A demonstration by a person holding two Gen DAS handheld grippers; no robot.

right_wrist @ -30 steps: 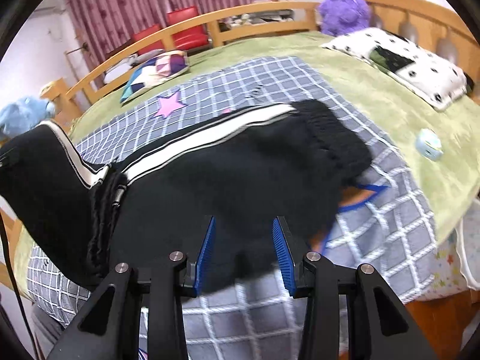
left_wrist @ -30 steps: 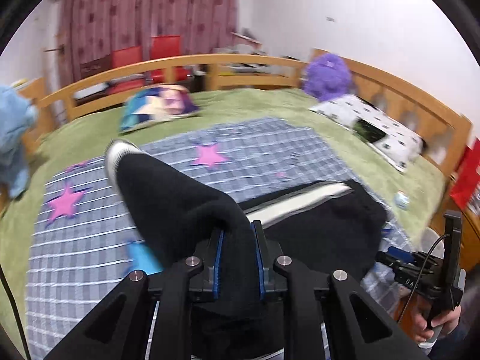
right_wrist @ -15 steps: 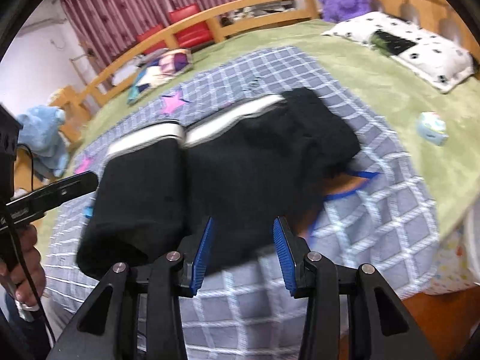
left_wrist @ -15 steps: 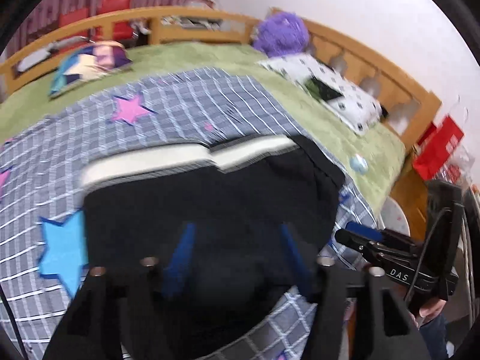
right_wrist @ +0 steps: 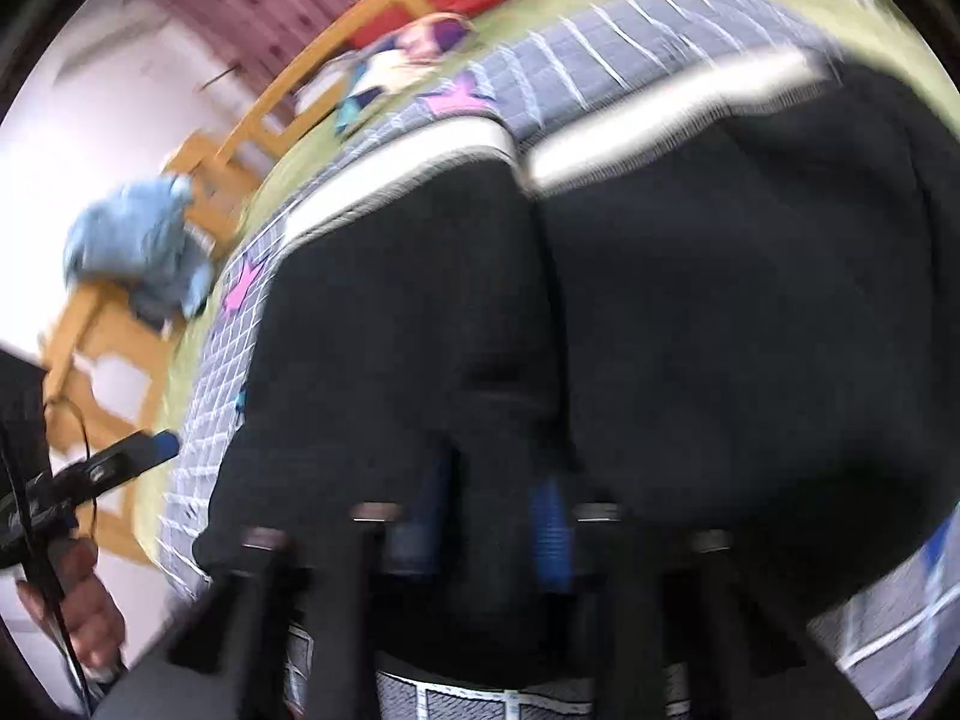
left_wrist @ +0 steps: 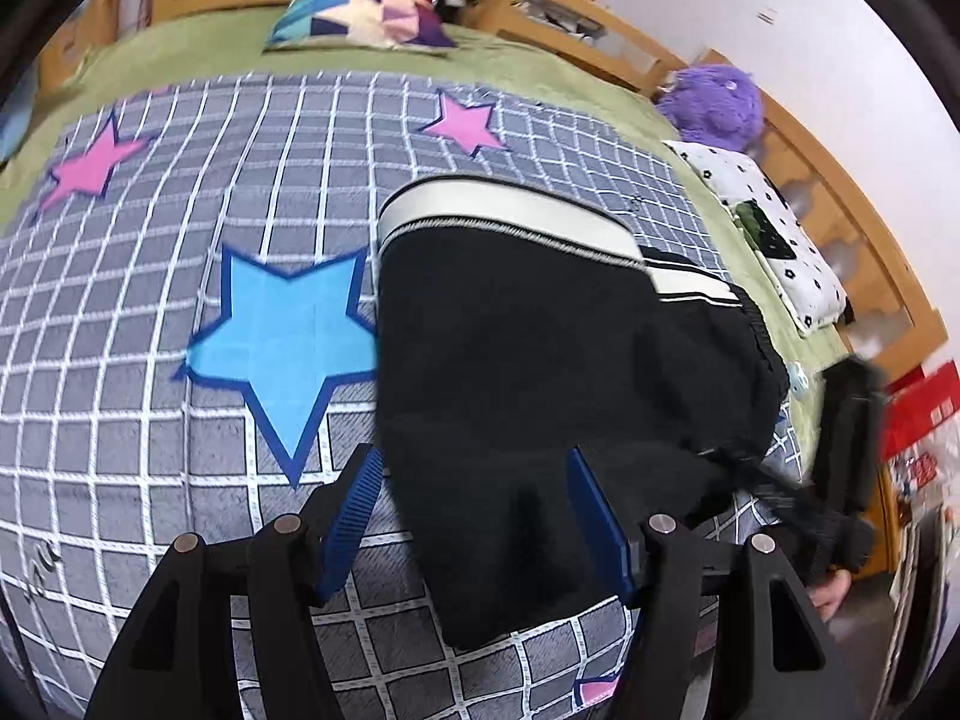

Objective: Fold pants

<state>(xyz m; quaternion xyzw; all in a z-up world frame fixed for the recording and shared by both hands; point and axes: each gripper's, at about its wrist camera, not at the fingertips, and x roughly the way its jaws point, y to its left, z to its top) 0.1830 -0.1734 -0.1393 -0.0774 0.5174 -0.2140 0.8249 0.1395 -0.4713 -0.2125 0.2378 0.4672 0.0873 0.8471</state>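
A blue star [left_wrist: 288, 333] is seen on the checked blanket [left_wrist: 120, 360] at left. The folded black pants [left_wrist: 540, 330] lie right of it on the bed, between the wide-spread fingers of the left gripper [left_wrist: 474, 516]. The right gripper [right_wrist: 489, 516] is narrowed, pressed into the pants' near edge; whether cloth is pinched cannot be told through blur.

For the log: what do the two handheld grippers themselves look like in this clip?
Both match. The left gripper has black angular linkage arms with silver pivot bolts and ribbed blue finger pads. The right gripper, though blurred, shows the same black frame and blue pads. A thin black cable runs by the bare hand.
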